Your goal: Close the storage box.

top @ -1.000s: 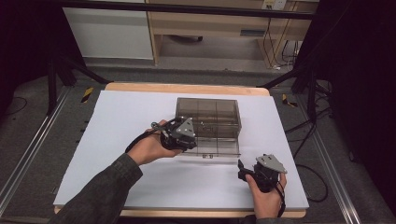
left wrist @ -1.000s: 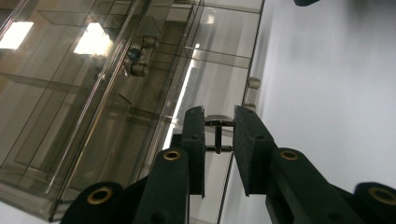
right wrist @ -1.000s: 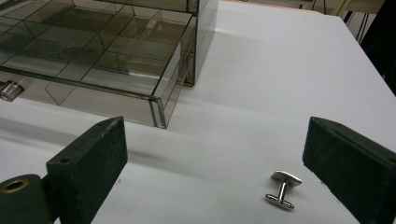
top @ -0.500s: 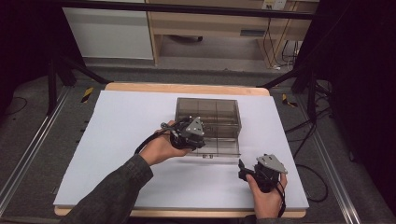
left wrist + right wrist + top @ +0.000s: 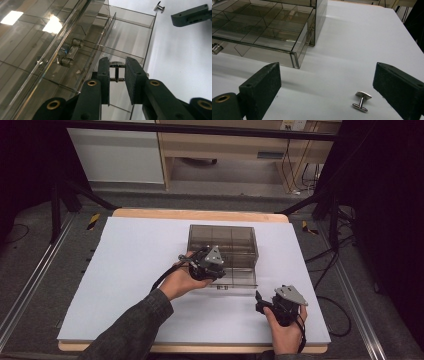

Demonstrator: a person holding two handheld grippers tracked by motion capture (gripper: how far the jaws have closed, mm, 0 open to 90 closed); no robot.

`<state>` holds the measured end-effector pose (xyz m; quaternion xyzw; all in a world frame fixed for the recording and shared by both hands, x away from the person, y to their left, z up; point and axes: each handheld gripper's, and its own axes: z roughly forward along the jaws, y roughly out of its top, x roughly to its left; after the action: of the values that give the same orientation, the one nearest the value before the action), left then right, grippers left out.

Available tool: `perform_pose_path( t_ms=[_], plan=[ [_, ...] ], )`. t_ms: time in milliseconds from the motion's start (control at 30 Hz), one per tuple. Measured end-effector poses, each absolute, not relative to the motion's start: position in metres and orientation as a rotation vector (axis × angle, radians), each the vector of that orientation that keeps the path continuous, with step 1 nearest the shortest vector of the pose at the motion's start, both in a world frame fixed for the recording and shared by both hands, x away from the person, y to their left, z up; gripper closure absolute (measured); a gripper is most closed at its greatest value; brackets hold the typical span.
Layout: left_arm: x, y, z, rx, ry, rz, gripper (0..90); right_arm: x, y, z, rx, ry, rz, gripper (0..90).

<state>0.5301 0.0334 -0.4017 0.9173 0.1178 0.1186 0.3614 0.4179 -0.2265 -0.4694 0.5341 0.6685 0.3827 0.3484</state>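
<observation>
A smoky clear box (image 5: 222,240) stands mid-table with its divided drawer (image 5: 234,279) pulled out toward me. My left gripper (image 5: 212,266) hangs over the drawer's left part. In the left gripper view this gripper (image 5: 116,65) is shut on a small silver cufflink (image 5: 116,73) above a drawer compartment (image 5: 125,42). My right gripper (image 5: 260,302) rests low on the table to the right of the drawer. In the right gripper view its jaws (image 5: 326,69) stand wide open, with a second cufflink (image 5: 361,100) lying on the white table close to the right jaw.
The drawer's metal knob (image 5: 215,47) sticks out at its front. The second cufflink (image 5: 160,6) and a right gripper jaw also show far off in the left gripper view. White table surface (image 5: 135,265) spreads left of the box; cables trail off the right edge.
My left hand has carried its gripper rightward and down, from the box's left front corner to above the open drawer. The right hand has stayed put.
</observation>
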Motion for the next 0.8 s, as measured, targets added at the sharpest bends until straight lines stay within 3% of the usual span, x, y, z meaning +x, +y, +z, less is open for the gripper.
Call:
perform_pose_path(
  t_ms=[800],
  plan=[
    [0.541,0.031,-0.415,2.394,0.370,0.271,72.5,0.418,-0.228,-0.469,1.401,1.736,0.994,7.2]
  ],
)
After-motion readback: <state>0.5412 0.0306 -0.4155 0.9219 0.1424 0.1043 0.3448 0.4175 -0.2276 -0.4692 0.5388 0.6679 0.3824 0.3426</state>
